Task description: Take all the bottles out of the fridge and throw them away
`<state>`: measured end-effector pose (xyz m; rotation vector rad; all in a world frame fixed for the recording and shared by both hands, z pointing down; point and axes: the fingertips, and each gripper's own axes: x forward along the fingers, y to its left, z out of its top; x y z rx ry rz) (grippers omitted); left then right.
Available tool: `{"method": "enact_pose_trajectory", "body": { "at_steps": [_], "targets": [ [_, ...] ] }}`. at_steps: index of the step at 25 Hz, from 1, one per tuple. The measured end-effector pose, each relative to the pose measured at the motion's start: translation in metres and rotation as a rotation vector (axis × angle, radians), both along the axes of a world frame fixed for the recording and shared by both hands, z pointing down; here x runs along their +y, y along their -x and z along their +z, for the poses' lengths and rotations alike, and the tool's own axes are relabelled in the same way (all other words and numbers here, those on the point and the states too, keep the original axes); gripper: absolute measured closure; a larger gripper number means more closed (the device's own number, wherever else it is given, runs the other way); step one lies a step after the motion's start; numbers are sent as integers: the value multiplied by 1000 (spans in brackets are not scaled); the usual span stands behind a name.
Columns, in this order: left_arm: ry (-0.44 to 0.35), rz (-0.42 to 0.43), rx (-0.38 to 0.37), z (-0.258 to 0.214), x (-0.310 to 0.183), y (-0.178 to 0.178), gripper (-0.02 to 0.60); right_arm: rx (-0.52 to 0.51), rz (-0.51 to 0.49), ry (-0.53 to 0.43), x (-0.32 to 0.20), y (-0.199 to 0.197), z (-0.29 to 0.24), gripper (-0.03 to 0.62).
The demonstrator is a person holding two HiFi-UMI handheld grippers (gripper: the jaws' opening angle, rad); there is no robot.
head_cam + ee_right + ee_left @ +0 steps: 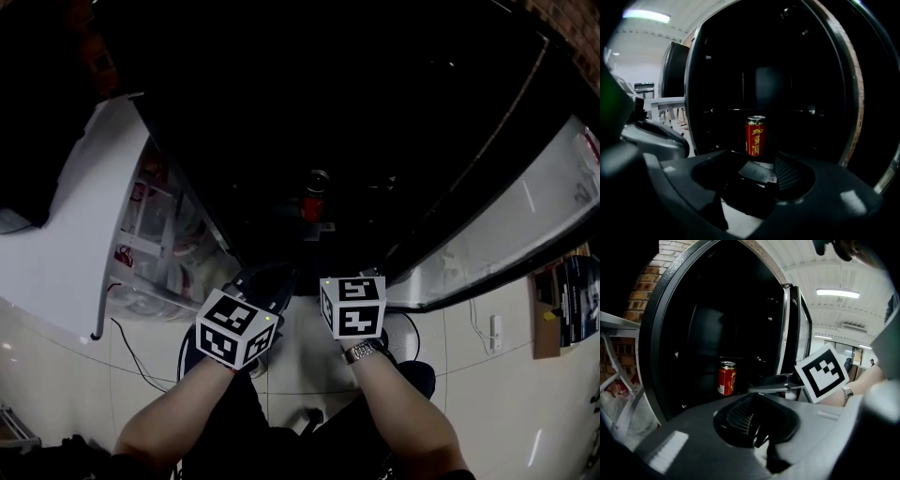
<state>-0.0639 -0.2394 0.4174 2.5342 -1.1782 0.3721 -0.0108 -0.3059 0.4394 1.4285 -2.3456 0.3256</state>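
The person stands squarely before the open fridge [375, 112], both arms stretched toward its dark inside. On the shelf in there stands one red can [314, 202], upright and alone. I see no bottle anywhere in the cabinet, though the corners are too black to be sure of.

The left gripper [757, 418] hangs just outside the opening with its fingers [738, 412] released and nothing between them. The can [726, 378] is well ahead of it and a little to its left. The right gripper [764, 176] is beside it, nearly level, its fingers [787, 172] also spread wide and gripping nothing. From its own view the can [755, 136] stands almost straight ahead, still apart from the tips.

As I judge it, the emptying is close to done: the shelves look bare but for this can, which seems to be the last thing to take out. It has not been touched yet. Reaching in, closing on it, and carrying it off to be thrown away all remain. No bin shows from where I look.
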Motion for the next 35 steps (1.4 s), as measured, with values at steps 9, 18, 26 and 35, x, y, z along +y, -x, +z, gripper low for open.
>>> {"method": "enact_pose_trajectory", "body": {
  "at_steps": [9, 18, 26, 35],
  "targets": [
    [5, -28, 9, 0, -26, 21, 578, 19, -21, 26, -46, 27, 7, 279],
    [15, -35, 16, 4, -42, 32, 578, 45, -16, 42, -82, 40, 14, 243],
    [33, -37, 19, 12, -52, 37, 578, 51, -9, 56, -108, 45, 21, 241],
    [45, -37, 22, 19, -59, 35, 578, 49, -3, 47, -119, 43, 22, 266]
  ]
}}
